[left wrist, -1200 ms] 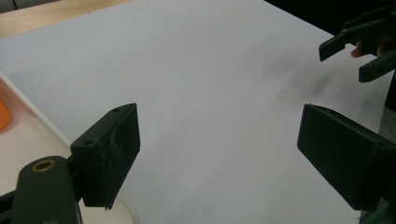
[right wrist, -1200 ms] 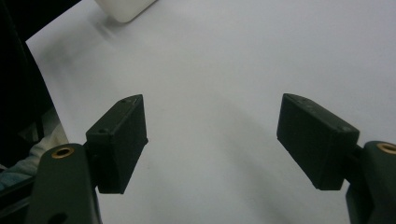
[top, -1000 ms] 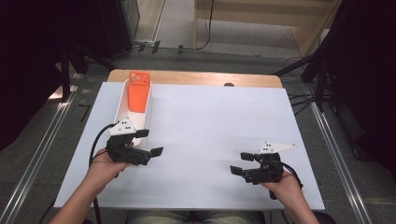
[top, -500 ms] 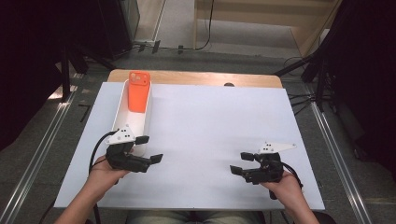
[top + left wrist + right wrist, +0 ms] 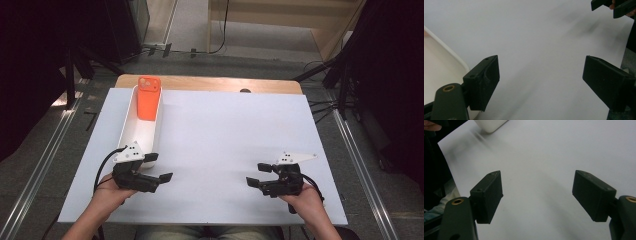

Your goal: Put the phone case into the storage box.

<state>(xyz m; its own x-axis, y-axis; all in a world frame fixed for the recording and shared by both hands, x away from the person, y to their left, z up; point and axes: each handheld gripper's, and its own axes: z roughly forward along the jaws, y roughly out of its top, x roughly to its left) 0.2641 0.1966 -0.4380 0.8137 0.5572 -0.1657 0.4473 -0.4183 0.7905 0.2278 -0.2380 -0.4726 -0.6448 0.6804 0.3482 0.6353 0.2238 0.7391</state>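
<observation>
Orange phone leans in white tray on white-topped table

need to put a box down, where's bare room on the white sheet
The widest free patch is the middle of the white sheet, bordered by the white tray on the left, and the left gripper and right gripper in front. The left strip, with tray and orange phone, is crowded.

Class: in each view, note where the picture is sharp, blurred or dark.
High view: white table sheet evenly lit, surroundings dark. Left gripper view: jaws sharp, sheet streaked with blur, tray soft. Right gripper view: jaws crisp, smeared streaks near the tray.
</observation>
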